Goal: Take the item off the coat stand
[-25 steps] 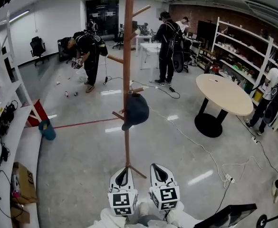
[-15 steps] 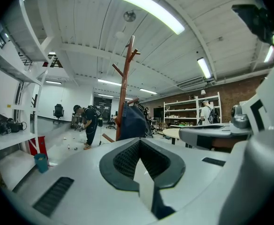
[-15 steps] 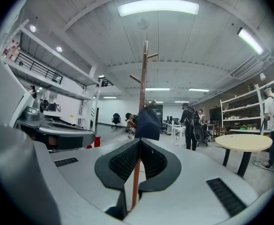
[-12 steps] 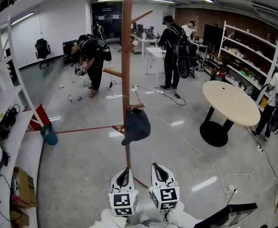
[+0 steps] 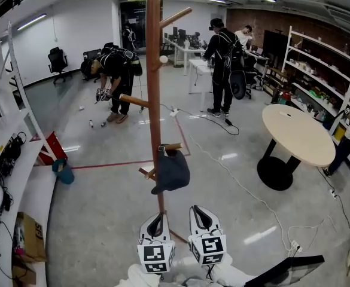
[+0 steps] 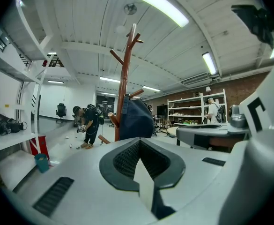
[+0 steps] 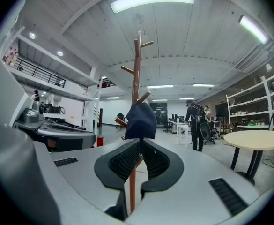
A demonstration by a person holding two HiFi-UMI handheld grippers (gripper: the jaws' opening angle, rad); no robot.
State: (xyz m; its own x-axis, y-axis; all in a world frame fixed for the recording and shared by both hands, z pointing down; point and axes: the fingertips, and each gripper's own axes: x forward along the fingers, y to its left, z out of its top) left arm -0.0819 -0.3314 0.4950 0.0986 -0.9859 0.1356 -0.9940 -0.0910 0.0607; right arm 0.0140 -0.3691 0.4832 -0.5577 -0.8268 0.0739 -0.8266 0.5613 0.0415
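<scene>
the cap hangs on the coat stand, at 12 o'clock from your left gripper and 11 o'clock from your right gripper, well apart; both pairs of jaws are closed, empty.

The coat stand is smooth, reddish-brown wood. The cap at centre frame is matt navy cloth. The grey floor is glossy and reflective.

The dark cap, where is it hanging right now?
In the head view the dark cap hangs near the middle, on a low peg on the right side of the wooden coat stand, with the round table further right.
</scene>
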